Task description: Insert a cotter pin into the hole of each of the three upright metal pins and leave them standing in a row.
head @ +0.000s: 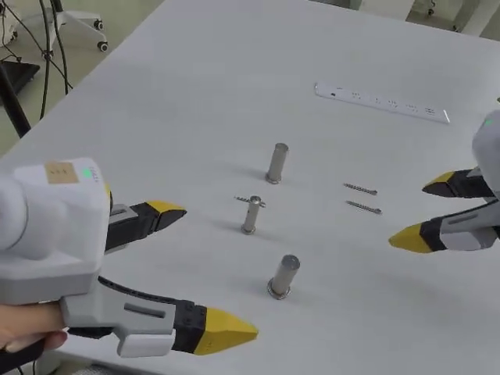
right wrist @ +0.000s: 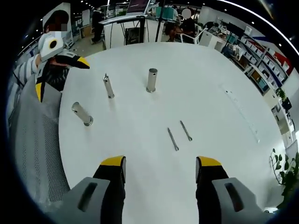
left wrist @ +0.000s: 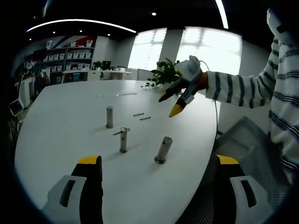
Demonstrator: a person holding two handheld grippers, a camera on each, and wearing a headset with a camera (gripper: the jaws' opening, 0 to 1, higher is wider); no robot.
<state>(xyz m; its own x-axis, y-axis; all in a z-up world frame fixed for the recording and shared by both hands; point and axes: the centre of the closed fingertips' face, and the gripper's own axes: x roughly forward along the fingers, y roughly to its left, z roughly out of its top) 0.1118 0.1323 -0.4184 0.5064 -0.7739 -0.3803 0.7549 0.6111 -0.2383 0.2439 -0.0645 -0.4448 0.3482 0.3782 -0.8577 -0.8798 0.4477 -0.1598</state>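
Note:
Three metal pins stand upright in a row on the white table (head: 195, 94): a far pin (head: 276, 163), a middle pin (head: 251, 214) and a near pin (head: 283, 276). A cotter pin sticks through the top of the middle pin (left wrist: 123, 140). Two loose cotter pins (head: 360, 189) (head: 364, 207) lie flat to the right of the row, side by side in the right gripper view (right wrist: 173, 139) (right wrist: 186, 130). My left gripper (head: 219, 271) hovers open at the lower left, nearest the near pin. My right gripper (head: 408, 213) hovers open just right of the loose cotter pins, holding nothing.
A white power strip (head: 381, 102) lies at the far right of the table. An office chair base (head: 78, 19) stands beyond the table's left edge. A mesh chair (right wrist: 37, 140) sits by the near edge. A striped sleeve (left wrist: 243, 88) reaches in behind the right gripper.

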